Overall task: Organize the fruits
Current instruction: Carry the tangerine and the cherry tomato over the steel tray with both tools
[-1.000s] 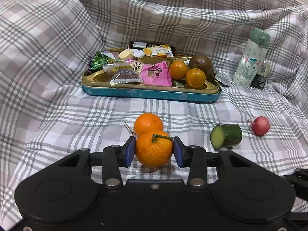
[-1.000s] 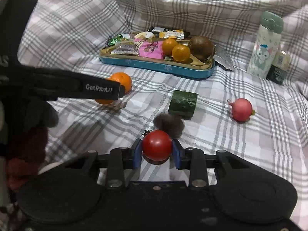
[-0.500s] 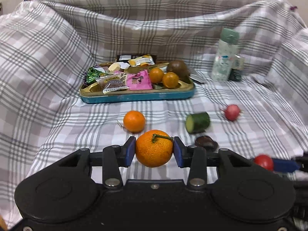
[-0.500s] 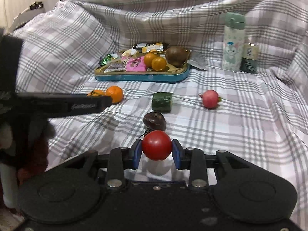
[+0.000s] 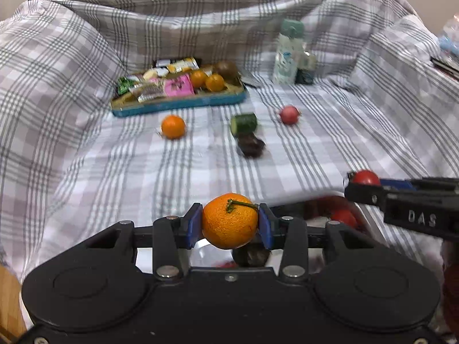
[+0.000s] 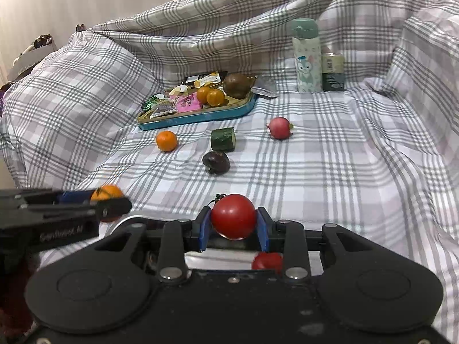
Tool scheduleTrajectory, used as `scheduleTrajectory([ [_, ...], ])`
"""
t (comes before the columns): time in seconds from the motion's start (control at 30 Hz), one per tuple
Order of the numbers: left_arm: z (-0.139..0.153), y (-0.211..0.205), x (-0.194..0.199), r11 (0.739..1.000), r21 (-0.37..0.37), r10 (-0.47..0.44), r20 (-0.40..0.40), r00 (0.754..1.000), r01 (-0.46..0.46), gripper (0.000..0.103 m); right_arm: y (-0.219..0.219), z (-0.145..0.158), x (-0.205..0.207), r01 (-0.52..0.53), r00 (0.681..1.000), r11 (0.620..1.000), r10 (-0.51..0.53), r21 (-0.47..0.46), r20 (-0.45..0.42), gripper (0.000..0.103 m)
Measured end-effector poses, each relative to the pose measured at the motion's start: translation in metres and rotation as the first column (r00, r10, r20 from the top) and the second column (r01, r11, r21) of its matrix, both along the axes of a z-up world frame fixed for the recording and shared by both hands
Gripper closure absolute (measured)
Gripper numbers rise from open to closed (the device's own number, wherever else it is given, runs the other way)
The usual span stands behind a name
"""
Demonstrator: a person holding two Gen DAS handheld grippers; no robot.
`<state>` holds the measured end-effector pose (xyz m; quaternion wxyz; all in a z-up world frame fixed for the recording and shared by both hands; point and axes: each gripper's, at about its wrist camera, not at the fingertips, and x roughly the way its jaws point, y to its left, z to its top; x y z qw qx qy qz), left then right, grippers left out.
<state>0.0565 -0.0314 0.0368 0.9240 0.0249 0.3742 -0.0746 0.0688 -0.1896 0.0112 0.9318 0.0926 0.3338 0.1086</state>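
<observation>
My left gripper [image 5: 229,225] is shut on an orange mandarin [image 5: 229,223] with a green stem, held in the air near the cloth's front edge. My right gripper [image 6: 233,225] is shut on a red tomato [image 6: 233,216]; it shows at the right of the left wrist view [image 5: 365,177]. Below both grippers lies a metal container [image 6: 218,259] with a red fruit [image 6: 266,261] and a dark fruit [image 5: 252,256] in it. On the plaid cloth lie another mandarin [image 6: 167,141], a cucumber piece [image 6: 223,139], a dark round fruit [image 6: 216,162] and a pink radish [image 6: 279,128].
A teal tray [image 6: 200,117] at the back holds snack packets, two small oranges [image 6: 210,96] and a brown fruit [image 6: 236,85]. A mint-capped bottle [image 6: 306,56] and a small dark can [image 6: 332,71] stand at the back right. Cloth folds rise at left, back and right.
Both grippers have pulled back toward the front with their fruits held. The tray and loose fruits look farther away, and the metal container has come into view beneath the grippers.
</observation>
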Motion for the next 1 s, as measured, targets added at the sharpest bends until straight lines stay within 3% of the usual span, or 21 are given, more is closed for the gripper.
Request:
scheduleTrajectory([
  [0.17,-0.006,-0.012,-0.026,0.999,0.036,-0.022,-0.033,0.999,0.023,0.054,-0.009,-0.001,-0.025,0.043,0.999,0.998,-0.042,0.038,-0.029,0.068],
  [0.43,-0.023,-0.024,-0.047,0.997,0.024,-0.073,-0.122,0.99,0.077,0.054,-0.017,-0.015,-0.054,0.103,0.988,0.993,-0.095,0.065,-0.125,0.068],
  [1.0,-0.036,-0.027,-0.047,0.996,0.019,-0.078,-0.159,0.984,0.082,0.053,-0.013,-0.029,-0.052,0.097,0.981,0.994,-0.087,0.048,-0.172,0.067],
])
